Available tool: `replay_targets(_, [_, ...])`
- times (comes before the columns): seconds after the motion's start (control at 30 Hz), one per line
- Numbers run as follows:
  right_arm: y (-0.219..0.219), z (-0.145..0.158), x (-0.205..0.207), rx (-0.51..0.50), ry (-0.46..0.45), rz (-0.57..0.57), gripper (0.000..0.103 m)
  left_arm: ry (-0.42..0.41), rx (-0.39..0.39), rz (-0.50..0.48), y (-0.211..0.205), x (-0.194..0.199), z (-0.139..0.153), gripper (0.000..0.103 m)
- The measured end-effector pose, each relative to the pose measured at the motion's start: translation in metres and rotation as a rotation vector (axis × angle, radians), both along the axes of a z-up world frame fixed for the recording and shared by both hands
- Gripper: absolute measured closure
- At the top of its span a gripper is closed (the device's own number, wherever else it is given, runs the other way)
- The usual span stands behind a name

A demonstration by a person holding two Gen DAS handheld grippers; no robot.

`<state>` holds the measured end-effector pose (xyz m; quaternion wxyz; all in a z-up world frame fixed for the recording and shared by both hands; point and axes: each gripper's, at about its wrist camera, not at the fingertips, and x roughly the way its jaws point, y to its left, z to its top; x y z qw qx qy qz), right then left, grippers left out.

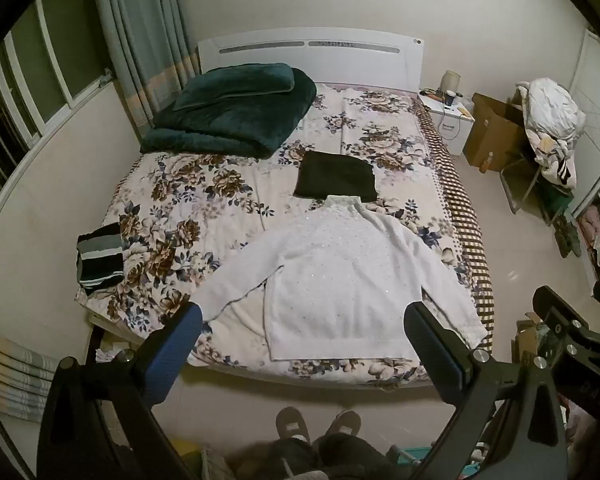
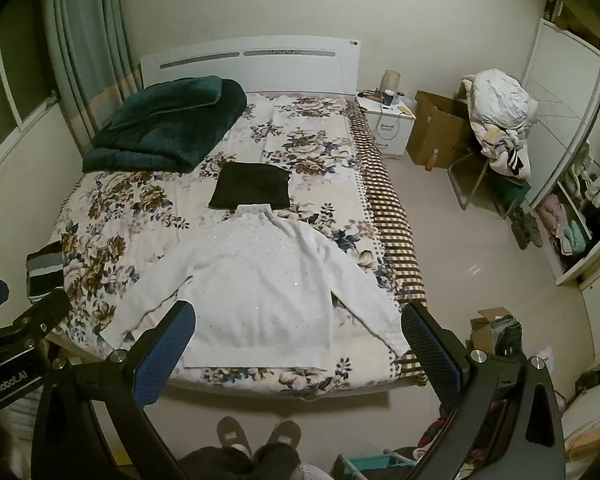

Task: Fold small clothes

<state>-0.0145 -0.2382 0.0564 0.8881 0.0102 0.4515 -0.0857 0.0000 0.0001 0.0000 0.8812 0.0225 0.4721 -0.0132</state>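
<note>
Floral bedding covered the bed point(image 1: 204, 200), which filled a small bedroom with a white headboard point(image 1: 312, 54) against the far wall and grey-green curtains point(image 1: 140, 40) to the left. A folded dark-green blanket point(image 1: 236, 116) sat at the head end, and a white nightstand point(image 1: 452, 120) stood just beside the bed's far right corner.

The left wrist view took in more of the window side, with a striped folded garment point(image 1: 100, 256) shown whole at the bed's left edge; the right wrist view caught only part of that garment and instead opened onto an open wardrobe point(image 2: 572, 216) with shelved clothes, plus a chair heaped with laundry point(image 2: 500, 120) and a cardboard box point(image 2: 440, 132).

The white sweater point(image 1: 340, 280) lay flat near the foot of the bed, collar toward the headboard, both sleeves angled out and down, its hem close to the mattress edge. Small sparkly dots speckled its knit. A folded black garment point(image 1: 336, 176) rested just beyond the collar, touching or nearly touching it.

The left gripper point(image 1: 304, 356) hung above the foot of the bed, its blue-padded fingers point(image 1: 176, 352) spread wide with nothing between them. The right gripper point(image 2: 300, 356) was likewise splayed fully apart and empty, held beside the left. The person's slippers point(image 2: 256, 436) showed on the pale floor below.
</note>
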Motion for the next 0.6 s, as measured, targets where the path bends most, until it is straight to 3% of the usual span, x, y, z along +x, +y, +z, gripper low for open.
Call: replay_targets(0.6, [0.0015, 0.0018, 0.0054, -0.001, -0.010, 0.002, 0.000, -0.015, 0.000, 0.001, 0.0003, -0.0002, 0.0002, 0.000])
